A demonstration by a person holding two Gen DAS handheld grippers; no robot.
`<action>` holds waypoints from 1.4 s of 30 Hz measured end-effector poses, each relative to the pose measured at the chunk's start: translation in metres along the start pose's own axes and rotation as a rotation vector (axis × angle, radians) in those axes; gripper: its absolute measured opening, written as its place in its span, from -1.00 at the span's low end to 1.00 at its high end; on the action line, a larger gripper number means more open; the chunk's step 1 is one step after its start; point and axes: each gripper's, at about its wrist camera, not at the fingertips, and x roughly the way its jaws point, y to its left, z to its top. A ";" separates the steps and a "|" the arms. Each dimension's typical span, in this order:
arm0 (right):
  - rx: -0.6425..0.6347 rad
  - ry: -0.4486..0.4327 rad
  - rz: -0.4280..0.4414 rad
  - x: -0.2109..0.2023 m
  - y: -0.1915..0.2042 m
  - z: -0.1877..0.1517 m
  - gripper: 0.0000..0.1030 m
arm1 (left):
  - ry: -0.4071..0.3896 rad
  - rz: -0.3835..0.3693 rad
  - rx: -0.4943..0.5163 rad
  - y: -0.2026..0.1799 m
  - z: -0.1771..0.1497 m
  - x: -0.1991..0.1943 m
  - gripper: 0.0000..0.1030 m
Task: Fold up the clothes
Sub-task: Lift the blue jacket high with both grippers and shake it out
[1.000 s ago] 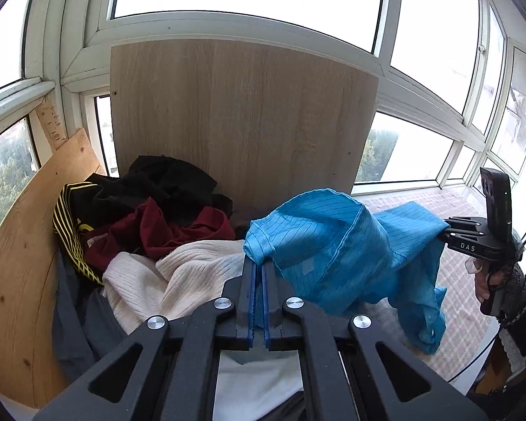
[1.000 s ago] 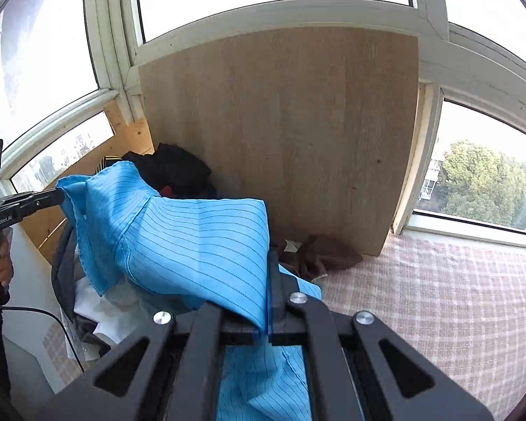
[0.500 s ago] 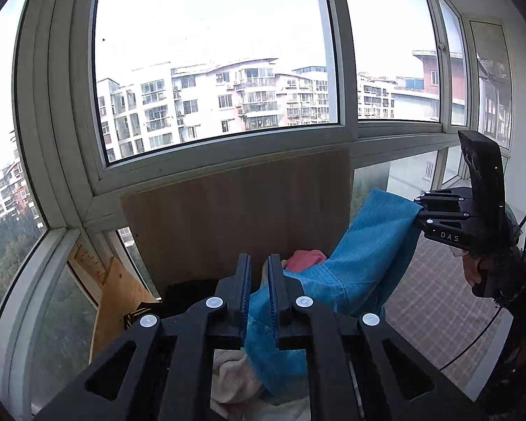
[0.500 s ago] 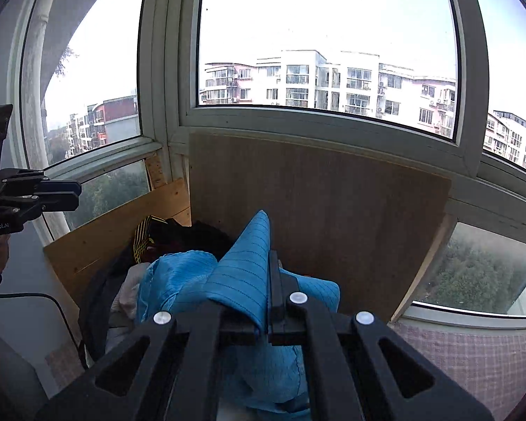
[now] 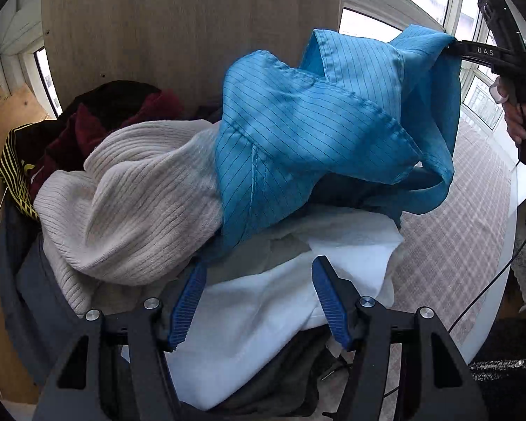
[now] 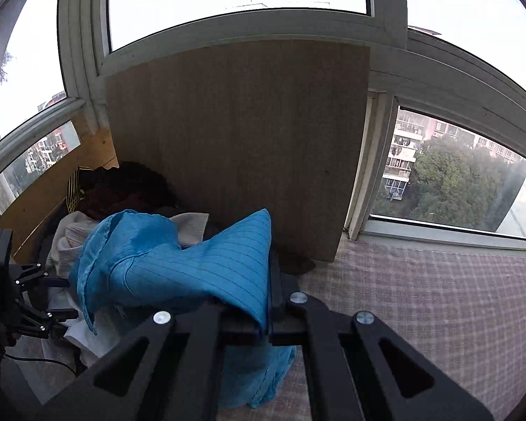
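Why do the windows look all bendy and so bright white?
Right wrist view: the fisheye lens curves the window frame, and daylight washes out the sky. Left wrist view: same curving at the edges, while the blue shirt and cream sweater look sharp.

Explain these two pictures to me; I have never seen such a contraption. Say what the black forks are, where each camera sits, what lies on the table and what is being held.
No robot here: a person holds a hand-held gripper in each hand, with a fisheye camera on each looking along its jaws. One picture is from the left gripper: its blue-padded jaws have just been opening and now stand apart over a white cloth, gripping nothing. The other picture is from the right gripper: its jaws are shut on the blue striped shirt, which drapes over a heap of clothes, among them a cream ribbed sweater and dark red and black garments. The heap sits on a checked tablecloth before a wooden board.
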 end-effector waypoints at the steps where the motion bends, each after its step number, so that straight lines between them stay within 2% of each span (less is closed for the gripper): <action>1: 0.002 -0.002 0.004 0.000 -0.001 0.000 -0.96 | -0.002 0.012 -0.002 0.003 0.002 0.003 0.17; 3: 0.008 -0.003 0.010 0.000 -0.002 0.000 -0.96 | 0.002 0.014 0.001 0.009 0.007 0.008 0.17; 6: 0.010 0.008 0.014 0.004 -0.003 0.000 -0.96 | 0.020 -0.022 0.003 0.012 0.013 0.020 0.10; 8: 0.005 0.017 0.016 0.008 -0.002 -0.001 -0.96 | 0.037 -0.042 0.025 0.006 0.018 0.029 -0.14; 9: 0.003 0.022 0.016 0.010 -0.002 -0.001 -0.96 | 0.045 -0.051 0.040 0.002 0.020 0.034 -0.19; 10: -0.003 0.028 0.016 0.012 -0.001 -0.002 -0.96 | 0.053 -0.058 0.057 -0.003 0.021 0.039 -0.35; 11: -0.009 0.033 0.013 0.014 0.000 -0.004 -0.96 | 0.061 -0.065 0.074 -0.008 0.023 0.045 -0.63; 13: -0.020 0.041 0.005 0.018 0.000 -0.007 -0.96 | 0.065 -0.062 0.072 -0.012 0.027 0.052 -0.92; 16: -0.004 0.027 -0.003 0.016 -0.008 -0.005 -0.96 | 0.020 -0.069 0.008 -0.009 0.038 0.042 -0.98; 19: 0.018 -0.035 -0.012 0.000 -0.016 0.018 -0.97 | -0.062 -0.080 -0.066 0.007 0.059 0.006 -0.99; 23: -0.039 -0.191 -0.066 -0.049 -0.003 0.076 -0.97 | -0.199 -0.118 -0.128 0.026 0.102 -0.062 -0.99; 26: -0.078 -0.320 -0.109 -0.100 0.007 0.120 -0.97 | -0.314 -0.050 -0.057 0.025 0.146 -0.121 -0.99; 29: -0.100 -0.414 -0.137 -0.152 0.007 0.148 -0.97 | -0.416 -0.029 -0.027 0.015 0.180 -0.187 -0.99; 32: -0.120 -0.490 -0.176 -0.201 0.004 0.163 -0.97 | -0.491 0.003 0.026 -0.003 0.203 -0.243 -0.99; 36: -0.109 -0.563 -0.226 -0.258 -0.009 0.166 -0.97 | -0.591 -0.030 0.110 -0.041 0.219 -0.304 -0.99; 38: -0.085 -0.580 -0.234 -0.285 -0.021 0.164 -0.97 | -0.630 -0.049 0.135 -0.059 0.226 -0.327 -0.99; 42: -0.084 -0.606 -0.325 -0.329 -0.043 0.151 -0.97 | -0.678 -0.080 0.195 -0.095 0.242 -0.358 -0.99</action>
